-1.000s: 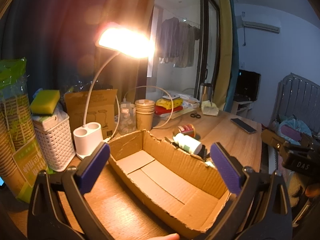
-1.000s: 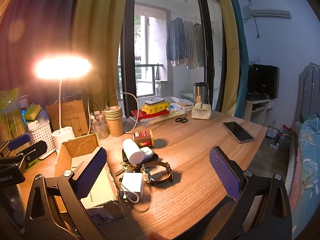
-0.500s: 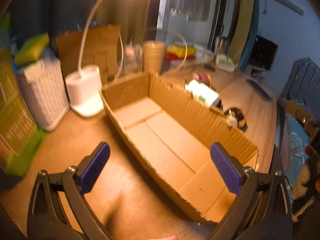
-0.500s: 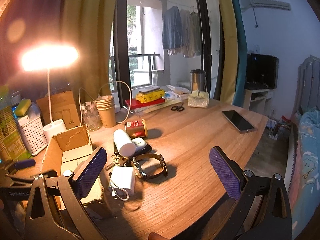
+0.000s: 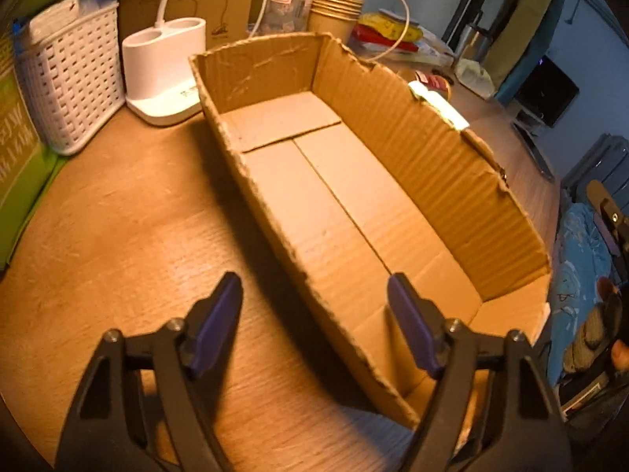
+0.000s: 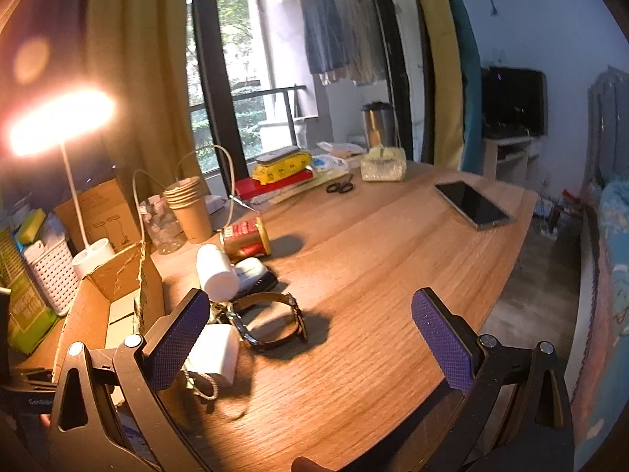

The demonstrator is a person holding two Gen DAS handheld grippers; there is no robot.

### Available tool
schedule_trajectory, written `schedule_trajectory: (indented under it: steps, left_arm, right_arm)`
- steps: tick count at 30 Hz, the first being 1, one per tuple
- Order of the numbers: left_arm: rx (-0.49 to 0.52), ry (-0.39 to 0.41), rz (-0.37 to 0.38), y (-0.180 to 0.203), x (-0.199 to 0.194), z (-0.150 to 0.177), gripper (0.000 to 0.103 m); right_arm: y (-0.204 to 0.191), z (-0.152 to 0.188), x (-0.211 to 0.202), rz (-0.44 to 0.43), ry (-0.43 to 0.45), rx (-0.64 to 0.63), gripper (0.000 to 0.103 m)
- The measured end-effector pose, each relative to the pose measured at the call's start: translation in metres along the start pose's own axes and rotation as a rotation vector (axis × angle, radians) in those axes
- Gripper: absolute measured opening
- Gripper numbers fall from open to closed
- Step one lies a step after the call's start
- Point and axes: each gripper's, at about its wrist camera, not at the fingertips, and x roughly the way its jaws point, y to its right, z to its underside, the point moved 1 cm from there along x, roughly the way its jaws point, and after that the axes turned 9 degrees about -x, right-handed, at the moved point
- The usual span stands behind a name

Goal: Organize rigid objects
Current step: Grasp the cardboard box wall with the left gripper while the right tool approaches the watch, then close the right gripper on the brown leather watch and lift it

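An empty open cardboard box (image 5: 354, 196) lies on the wooden table; it also shows in the right wrist view (image 6: 114, 299). My left gripper (image 5: 314, 314) is open and empty, straddling the box's near left wall. My right gripper (image 6: 310, 330) is open and empty above a pile of small items right of the box: a wristwatch (image 6: 271, 322), a white charger (image 6: 214, 354), a white bottle (image 6: 214, 273), a white case (image 6: 251, 271) and a red can (image 6: 245, 238).
A white basket (image 5: 70, 74) and a white lamp base (image 5: 165, 70) stand left of the box. Paper cups (image 6: 188, 204), a jar (image 6: 161, 224), books, scissors (image 6: 340, 186) and a phone (image 6: 473, 204) lie farther back on the table.
My left gripper has tilted down and come closer to the box's near left wall, with its fingers nearer together. My right gripper has shifted slightly toward the pile.
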Motion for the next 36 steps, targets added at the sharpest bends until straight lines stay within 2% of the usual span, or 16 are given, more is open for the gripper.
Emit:
schedule_trajectory:
  steps: [1, 2, 3, 9, 12, 23, 28, 36]
  left_arm:
    - [0.008, -0.010, 0.000, 0.002, 0.000, 0.001, 0.069]
    - [0.011, -0.019, 0.003, 0.003, 0.001, 0.002, 0.060]
    - [0.017, -0.019, -0.001, 0.004, 0.002, 0.001, 0.047]
    - [0.053, -0.023, -0.029, 0.002, 0.004, -0.003, 0.018]
    - [0.055, -0.014, -0.042, -0.002, 0.005, -0.008, 0.014]
    - [0.100, 0.015, -0.049, -0.009, 0.019, -0.034, 0.009]
    - [0.084, 0.033, -0.026, -0.010, 0.027, -0.049, 0.009]
    - [0.087, 0.072, -0.008, -0.010, 0.032, -0.055, 0.009]
  right_arm:
    - [0.002, 0.001, 0.002, -0.005, -0.006, 0.006, 0.103]
    - [0.003, 0.003, 0.004, -0.009, -0.011, 0.010, 0.103]
    - [0.005, 0.004, 0.006, -0.013, -0.016, 0.015, 0.103]
    - [0.005, 0.011, 0.018, -0.036, -0.052, 0.018, 0.103]
    - [0.002, 0.012, 0.023, -0.044, -0.069, 0.008, 0.103]
    - [-0.020, 0.010, 0.059, -0.085, -0.124, -0.082, 0.103]
    - [-0.022, 0.006, 0.081, -0.093, -0.154, -0.109, 0.103]
    - [-0.032, 0.004, 0.099, -0.156, -0.215, -0.164, 0.103]
